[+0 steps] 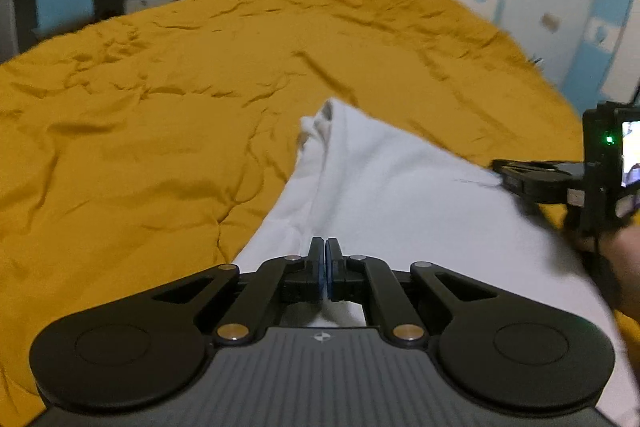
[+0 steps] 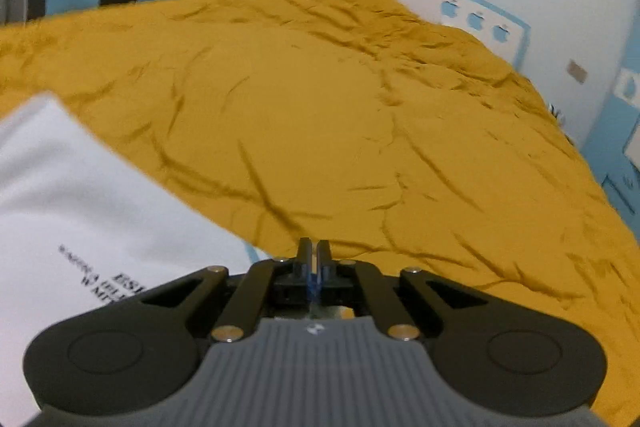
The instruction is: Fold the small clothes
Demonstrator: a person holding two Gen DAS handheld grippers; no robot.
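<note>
Left gripper (image 1: pixel 325 247): fingers closed on a pinch of the white garment (image 1: pixel 400 195), which lies on the yellow bed cover (image 1: pixel 160 107). Right gripper (image 2: pixel 314 251), fingers pressed together, grips the garment's far edge in the left view. Risk: uneven pulls may tug thin cloth free, or drag the cover into wrinkles, skewing the fold.

My left gripper (image 1: pixel 326 247) points forward and downward with its jaws pressed together, my right gripper (image 2: pixel 314 253) is likewise closed and tilted downward, and my hand (image 1: pixel 624 255) grips the right gripper's handle at the left view's right edge.
</note>
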